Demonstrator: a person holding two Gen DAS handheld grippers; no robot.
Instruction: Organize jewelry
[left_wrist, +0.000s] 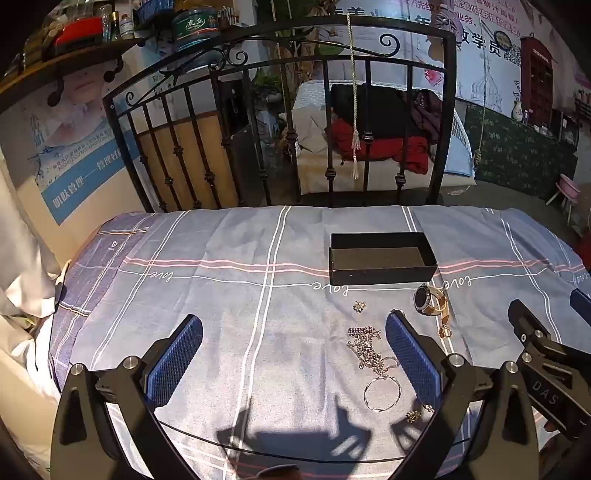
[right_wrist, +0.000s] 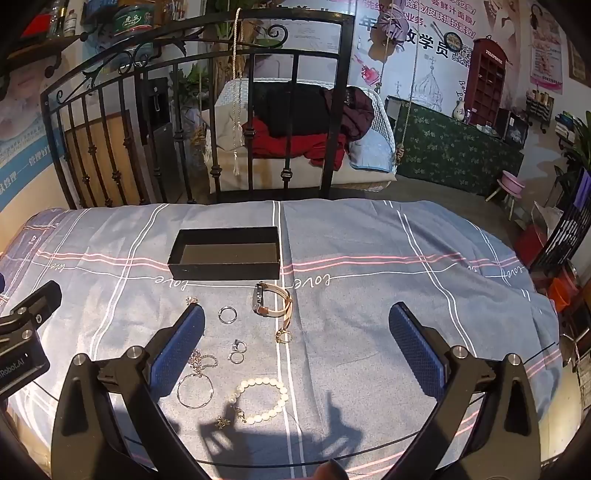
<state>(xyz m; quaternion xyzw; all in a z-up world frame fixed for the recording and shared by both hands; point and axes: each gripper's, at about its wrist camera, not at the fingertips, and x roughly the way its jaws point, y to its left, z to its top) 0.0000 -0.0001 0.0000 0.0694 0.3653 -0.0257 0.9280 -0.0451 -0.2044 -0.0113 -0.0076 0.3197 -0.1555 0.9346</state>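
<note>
Lying on a blue-grey checked sheet (right_wrist: 369, 240) printed with white and pink lines and the word "love": a shallow black rectangular box (right_wrist: 225, 254), matte, open-topped, nothing inside. Scattered on the near side of the box, all apart from it: a watch (right_wrist: 271, 304) with a dark round face and tan strap, standing on edge; a gold ring (right_wrist: 283, 336) just below the strap end; a plain silver ring (right_wrist: 227, 315); two small silver rings (right_wrist: 237, 351) close together; a thin wire bangle (right_wrist: 195, 390) touching a tangled silver chain (right_wrist: 201, 360); a white bead bracelet (right_wrist: 260, 400), round and knobbly; a small gold charm (right_wrist: 222, 422) beside it; a tiny flower-shaped stud (left_wrist: 359, 306) nearest the box.

Hovering over the sheet, left gripper (left_wrist: 293, 363) with jaws spread wide, blue ribbed pads, nothing between them but cloth; chain and bangle just inside its right pad. Right gripper (right_wrist: 297, 354) likewise gaping and holding nothing; bead bracelet, small rings, gold ring and watch between its pads, bangle and chain partly behind the left pad.

Beyond the box, flat open sheet up to a black wrought-iron headboard (right_wrist: 207, 110); wide bare cloth to the right of the jewelry, and to the left in the left wrist view.
</note>
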